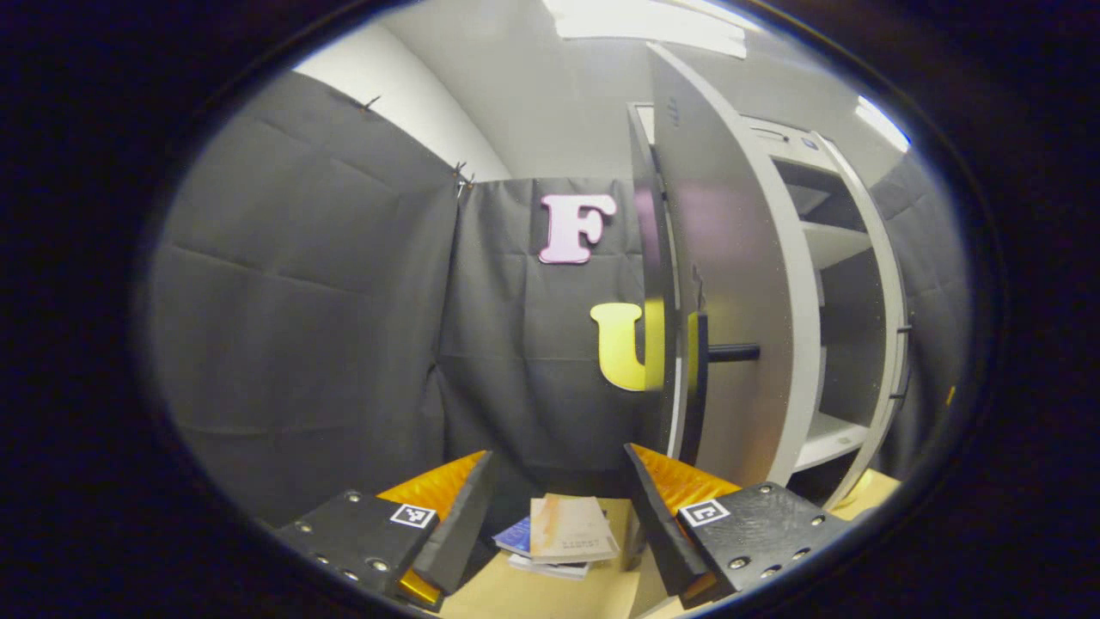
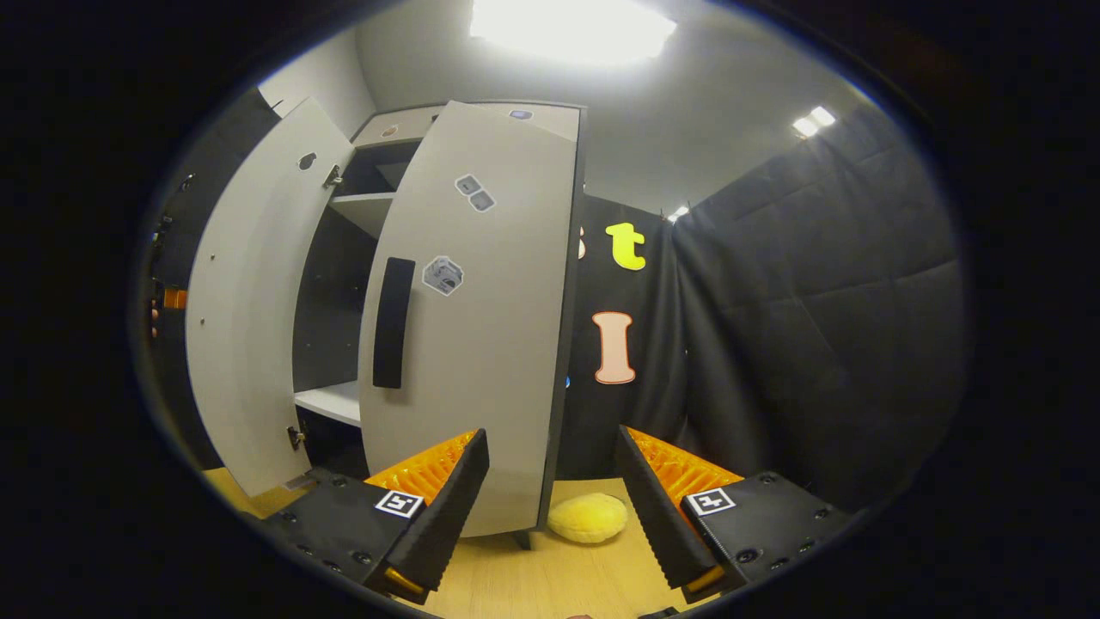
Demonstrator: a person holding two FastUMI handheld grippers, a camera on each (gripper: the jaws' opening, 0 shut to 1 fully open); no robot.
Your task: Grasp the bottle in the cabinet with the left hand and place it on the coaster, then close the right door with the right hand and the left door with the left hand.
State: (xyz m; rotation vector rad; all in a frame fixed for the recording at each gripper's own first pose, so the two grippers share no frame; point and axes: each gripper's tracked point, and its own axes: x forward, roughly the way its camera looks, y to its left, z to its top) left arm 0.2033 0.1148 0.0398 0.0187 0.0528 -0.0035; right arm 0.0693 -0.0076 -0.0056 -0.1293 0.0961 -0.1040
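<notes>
Left gripper (image 1: 557, 507): fingers spread apart, nothing between them, held above the wooden counter (image 1: 550, 593) facing the black cloth wall
Stack of books (image 1: 563, 537): in the left gripper view, lying on the counter in the gap between the fingers, a pale cover on top and a blue one under it
Left door (image 1: 730, 284): in the left gripper view seen nearly edge-on, open, its dark bar handle (image 1: 730, 352) sticking out toward the cabinet
Cabinet (image 1: 846, 284): right of that door, white shelves and a dark inside; no bottle can be made out on the shelves seen here
Left door, other side (image 2: 258, 309): in the right gripper view it stands open at the far left, plain inner face with hinges
Right door (image 2: 481, 318): partly open, its outer face toward the camera, with a dark vertical handle (image 2: 393, 321) and small stickers
Right gripper (image 2: 552, 503): fingers spread apart, empty, near the lower edge of the right door
Yellow soft lump (image 2: 589, 518): on the counter between those fingers, just right of the door's bottom corner
Bottle and coaster: cannot tell where they are
</notes>
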